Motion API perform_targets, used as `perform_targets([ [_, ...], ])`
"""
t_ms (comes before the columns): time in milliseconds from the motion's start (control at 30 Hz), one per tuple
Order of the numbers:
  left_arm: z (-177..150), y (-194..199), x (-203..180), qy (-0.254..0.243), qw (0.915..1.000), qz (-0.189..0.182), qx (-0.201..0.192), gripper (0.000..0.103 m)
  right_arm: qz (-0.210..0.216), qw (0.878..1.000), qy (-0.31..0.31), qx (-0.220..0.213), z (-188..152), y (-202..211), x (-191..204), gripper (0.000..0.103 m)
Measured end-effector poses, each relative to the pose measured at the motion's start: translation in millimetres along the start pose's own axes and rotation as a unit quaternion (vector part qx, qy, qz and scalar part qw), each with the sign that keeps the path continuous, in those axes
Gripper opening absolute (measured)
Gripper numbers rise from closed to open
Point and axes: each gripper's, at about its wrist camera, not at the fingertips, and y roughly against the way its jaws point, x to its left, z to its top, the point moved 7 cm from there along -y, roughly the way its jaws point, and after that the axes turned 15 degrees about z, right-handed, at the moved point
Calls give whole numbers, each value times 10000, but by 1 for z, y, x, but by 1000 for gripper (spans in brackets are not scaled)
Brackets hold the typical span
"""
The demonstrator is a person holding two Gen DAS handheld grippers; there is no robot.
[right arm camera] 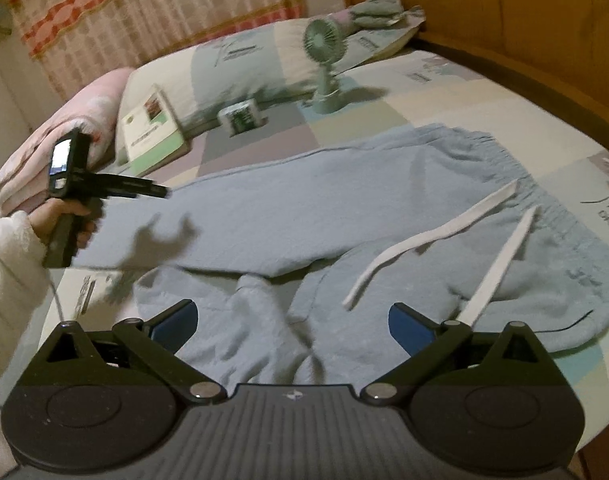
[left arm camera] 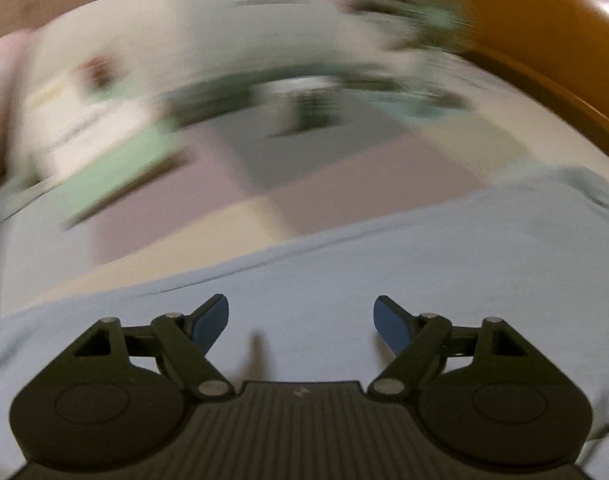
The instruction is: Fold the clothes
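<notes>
Light blue sweatpants [right arm camera: 344, 184] lie across the bed, with the gathered waistband at the right and two white drawstrings [right arm camera: 432, 236] trailing over the fabric. One leg stretches left; the other lies crumpled near the front. My right gripper [right arm camera: 292, 320] hangs open just above that crumpled leg, nothing between its pads. A hand in a white fleecy sleeve holds my left gripper [right arm camera: 162, 191] at the end of the stretched leg. In the blurred left wrist view, that left gripper [left arm camera: 300, 320] stands open over the blue cloth [left arm camera: 344, 280] with nothing between its fingers.
On the patchwork bedsheet [right arm camera: 444, 96] stand a green hand fan [right arm camera: 324, 64], a small box [right arm camera: 240, 116] and a green-white book [right arm camera: 152, 132] by the pillow [right arm camera: 240, 56]. A folded pink blanket [right arm camera: 64, 128] lies at the left; an orange headboard [right arm camera: 524, 20] rises at the right.
</notes>
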Motion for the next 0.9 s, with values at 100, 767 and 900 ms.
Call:
perform_targets([
  [100,10,-9,-65,-369,9989,-297,40,80,-124,9998,-133,-128,2,8,-11,103],
  [767,57,-7,-153,-168,9986,-458,198,93,-170,9963,-726,-418,-32,43,-87,103],
  [900,60,-21,-198,-386,9977,-396,379,93,-115,9955,-812,-466,-38,48,-99,103],
])
